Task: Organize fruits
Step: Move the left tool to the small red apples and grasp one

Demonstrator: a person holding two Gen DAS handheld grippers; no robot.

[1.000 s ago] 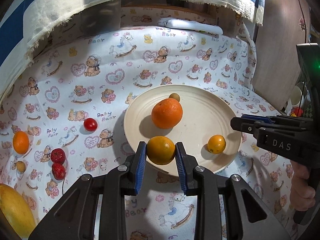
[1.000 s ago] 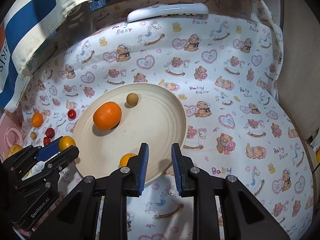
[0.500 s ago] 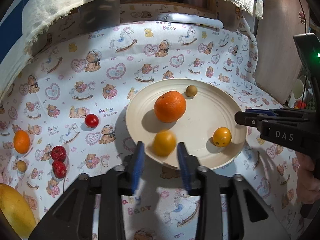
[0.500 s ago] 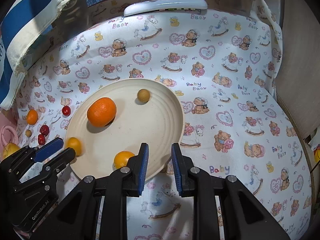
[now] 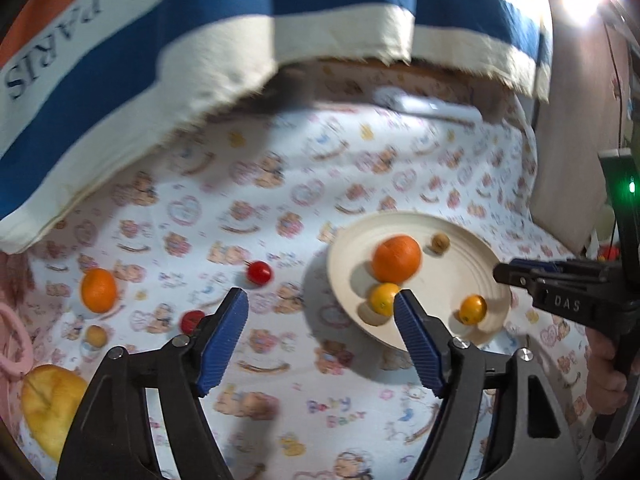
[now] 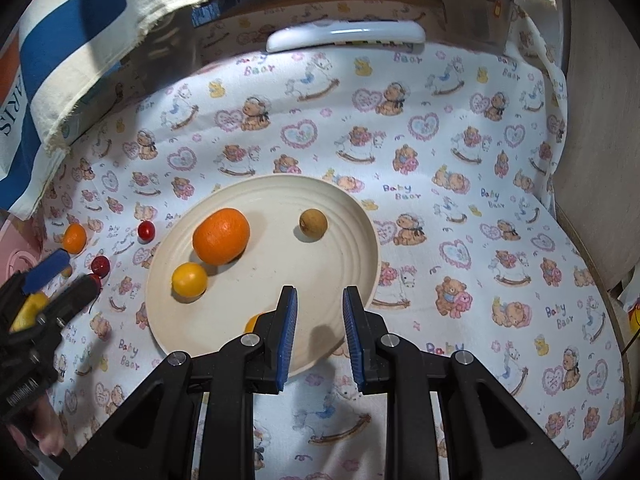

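Above the bear-print cloth, left tool point(image 5: 320, 310) just spread wide, empty, right tool point(image 6: 319, 306) closed, empty over plate point(image 6: 360, 216)

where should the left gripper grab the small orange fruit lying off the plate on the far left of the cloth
Across the middle of the small round orange fruit, coming from above. It is a plain ball on the flat bear-print cloth with bare cloth all round, so the open left gripper probably needs no special angle.

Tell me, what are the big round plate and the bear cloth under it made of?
The plate looks like glazed ceramic or hard plastic, I cannot tell which: cream, smooth, softly shiny, with raised rings near its rim. The bear cloth looks like soft matte cotton: it has printed bears and hearts, and it wrinkles and drapes up at the edges.
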